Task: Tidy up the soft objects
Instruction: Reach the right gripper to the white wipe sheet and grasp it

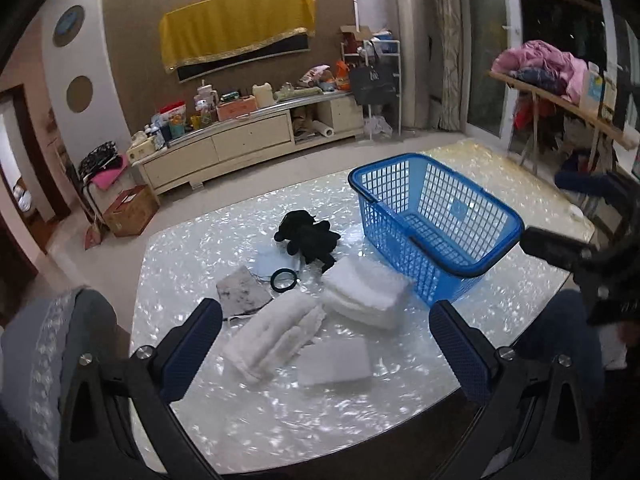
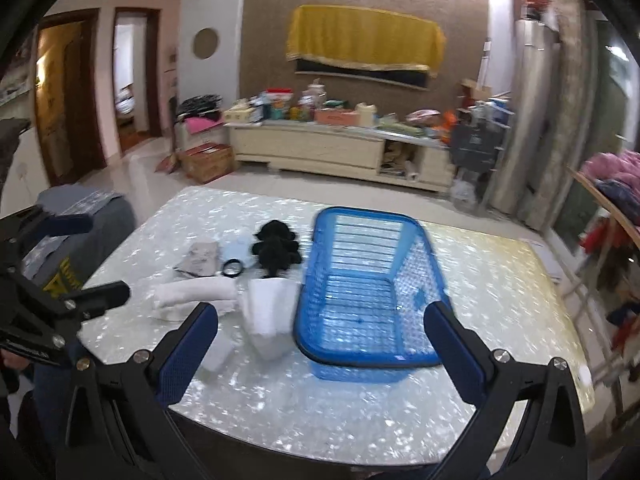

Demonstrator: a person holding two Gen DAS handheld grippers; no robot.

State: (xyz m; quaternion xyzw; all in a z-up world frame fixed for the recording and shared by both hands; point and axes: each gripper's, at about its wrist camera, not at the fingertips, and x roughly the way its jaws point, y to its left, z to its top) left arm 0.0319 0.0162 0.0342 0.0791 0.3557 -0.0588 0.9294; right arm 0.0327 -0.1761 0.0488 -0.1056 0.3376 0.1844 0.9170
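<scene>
An empty blue plastic basket stands on the shiny white table. Left of it lie soft items: a black plush toy, a folded white towel stack, a rolled white towel, a flat white pad, a grey cloth, a light blue mask and a black hair tie. My left gripper is open and empty above the towels. My right gripper is open and empty above the basket's near edge.
A grey chair stands at the table's left side. A cream TV cabinet with clutter lines the far wall. A rack with pink clothes stands to the right. A cardboard box sits on the floor.
</scene>
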